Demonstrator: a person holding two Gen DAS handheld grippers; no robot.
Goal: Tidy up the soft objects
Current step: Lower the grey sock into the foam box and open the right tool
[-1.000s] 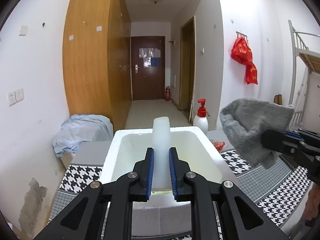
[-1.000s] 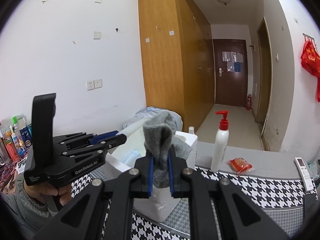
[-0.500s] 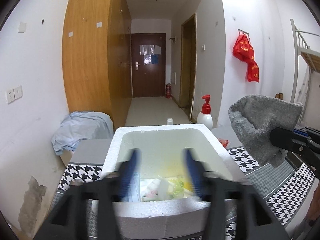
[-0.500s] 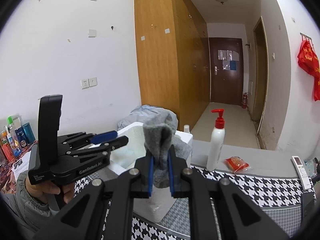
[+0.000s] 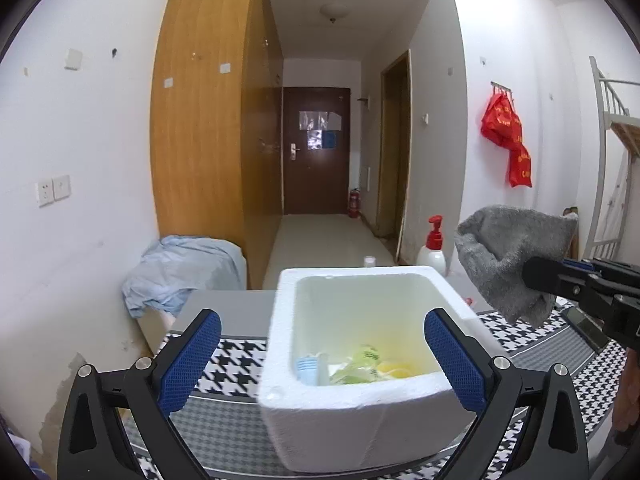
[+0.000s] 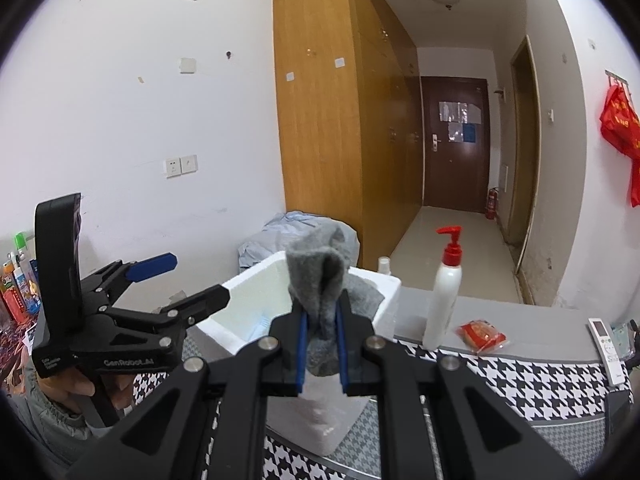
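L gripper (image 5: 322,354) sits over the near rim of a white foam box (image 5: 360,412) w/ jaws opening, spread wide, blue pads either side of the box; nothing between them but the box itself, no pad touching it. Inside the box, at the bottom: a pale blue item (image 5: 308,366), yellow-green soft bits (image 5: 362,362), something yellow (image 5: 394,367); can't tell exactly what they are.

R gripper (image 6: 322,354) is clenched on a grey sock (image 6: 320,300), which stands up between the blue pads & flops over at the top. In the left wrist view the same sock hangs from the gripper tip, to the right of the box & above the tabletop, apart from the box.

Box stands on a houndstooth mat (image 6: 520,376). Behind it: white pump bottle w/ red top (image 6: 444,300), a red snack packet (image 6: 482,334) just beside it, a remote (image 6: 606,350) near the right edge. Crumpled light blue cloth (image 5: 180,276) lies by the wall, left of the box. Person's hand (image 6: 86,384) holds the L gripper's handle.
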